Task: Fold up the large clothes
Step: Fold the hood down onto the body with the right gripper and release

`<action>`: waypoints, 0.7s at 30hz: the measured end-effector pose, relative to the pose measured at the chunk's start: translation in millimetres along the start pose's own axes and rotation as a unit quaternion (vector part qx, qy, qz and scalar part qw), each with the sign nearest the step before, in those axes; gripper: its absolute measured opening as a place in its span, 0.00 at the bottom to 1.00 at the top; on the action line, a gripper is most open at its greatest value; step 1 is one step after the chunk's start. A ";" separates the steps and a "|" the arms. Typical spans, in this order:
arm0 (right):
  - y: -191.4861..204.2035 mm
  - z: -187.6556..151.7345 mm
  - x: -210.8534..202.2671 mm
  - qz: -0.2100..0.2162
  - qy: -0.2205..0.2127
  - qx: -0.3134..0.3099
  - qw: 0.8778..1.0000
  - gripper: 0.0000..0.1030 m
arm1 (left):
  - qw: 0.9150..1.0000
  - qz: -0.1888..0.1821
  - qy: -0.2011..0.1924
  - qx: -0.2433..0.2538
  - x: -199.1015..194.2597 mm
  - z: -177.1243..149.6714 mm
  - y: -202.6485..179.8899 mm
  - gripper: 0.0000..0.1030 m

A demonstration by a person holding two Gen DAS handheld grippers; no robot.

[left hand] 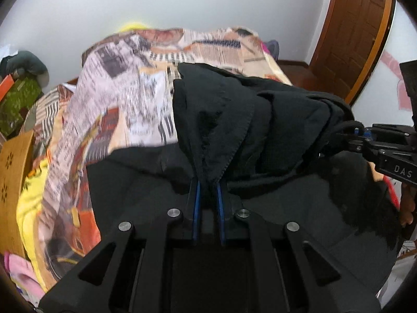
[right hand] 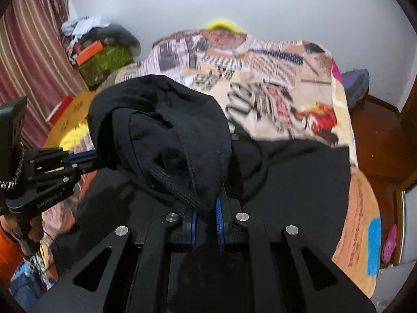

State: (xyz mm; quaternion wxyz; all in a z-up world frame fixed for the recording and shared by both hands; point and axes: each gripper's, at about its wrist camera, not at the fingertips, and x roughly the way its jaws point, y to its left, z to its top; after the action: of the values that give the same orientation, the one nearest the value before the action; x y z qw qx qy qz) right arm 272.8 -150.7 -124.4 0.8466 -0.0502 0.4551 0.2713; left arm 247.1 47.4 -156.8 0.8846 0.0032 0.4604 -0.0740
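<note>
A large black hooded garment [left hand: 234, 109] lies on the bed, and it also fills the middle of the right wrist view [right hand: 169, 130]. Its hood end is lifted above the body of the garment. My left gripper [left hand: 208, 182] is shut on a fold of the black cloth. It shows from the side in the right wrist view [right hand: 88, 156]. My right gripper [right hand: 206, 208] is shut on a hemmed edge of the same cloth. It shows at the right of the left wrist view [left hand: 349, 135], pinching the garment. The two grippers hold the raised part between them.
The bed carries a patterned newspaper-print cover [left hand: 125, 91], also in the right wrist view [right hand: 273, 78]. A wooden door [left hand: 357, 26] stands at the right. Boxes and clutter [right hand: 101, 54] sit by a striped curtain [right hand: 31, 52]. A wooden board [left hand: 15, 172] leans at the left.
</note>
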 end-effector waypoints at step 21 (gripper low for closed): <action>21.1 -37.5 -20.5 -0.042 0.030 -0.064 0.997 0.23 | 1.000 0.010 -0.012 0.002 -31.6 -25.2 2.7 0.50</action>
State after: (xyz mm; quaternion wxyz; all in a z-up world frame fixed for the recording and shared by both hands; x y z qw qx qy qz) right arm 225.3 -153.7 -126.4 0.8382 -0.1316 0.4593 0.2629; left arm 209.1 55.9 -145.8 0.8907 0.0086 0.4497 -0.0659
